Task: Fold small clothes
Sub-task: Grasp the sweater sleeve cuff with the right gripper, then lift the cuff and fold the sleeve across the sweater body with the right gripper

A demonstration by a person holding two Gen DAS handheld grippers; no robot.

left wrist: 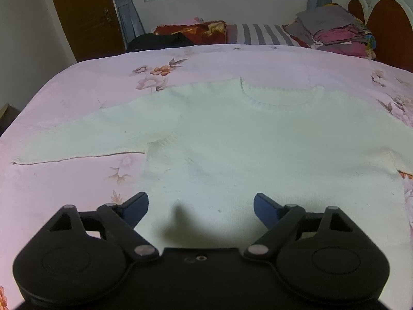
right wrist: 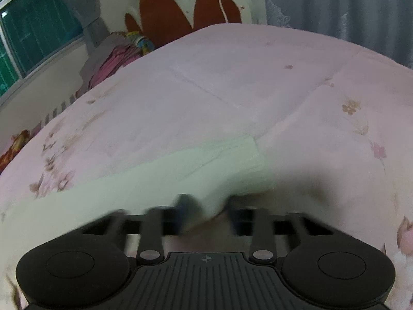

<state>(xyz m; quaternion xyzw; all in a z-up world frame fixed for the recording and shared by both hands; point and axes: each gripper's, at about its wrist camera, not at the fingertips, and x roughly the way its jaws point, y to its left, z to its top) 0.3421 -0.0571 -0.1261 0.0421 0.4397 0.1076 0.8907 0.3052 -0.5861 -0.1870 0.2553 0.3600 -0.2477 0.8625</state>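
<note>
A white knit sweater [left wrist: 232,139] lies flat on the pink floral bedspread [left wrist: 64,180], neckline far, one sleeve stretched to the left. My left gripper [left wrist: 200,208] is open and empty just above the sweater's lower body. In the right wrist view the sweater's other sleeve [right wrist: 180,170] lies on the bedspread [right wrist: 258,90], its cuff pointing away. My right gripper [right wrist: 210,206] is blurred by motion, its fingers partly closed with sleeve fabric between them; I cannot tell whether they grip it.
A stack of folded clothes [left wrist: 333,33] sits at the bed's far right by the headboard [left wrist: 387,20]. A red patterned pillow [left wrist: 193,32] and a dark garment [left wrist: 160,41] lie at the far edge under the window. The headboard also shows in the right wrist view [right wrist: 180,10].
</note>
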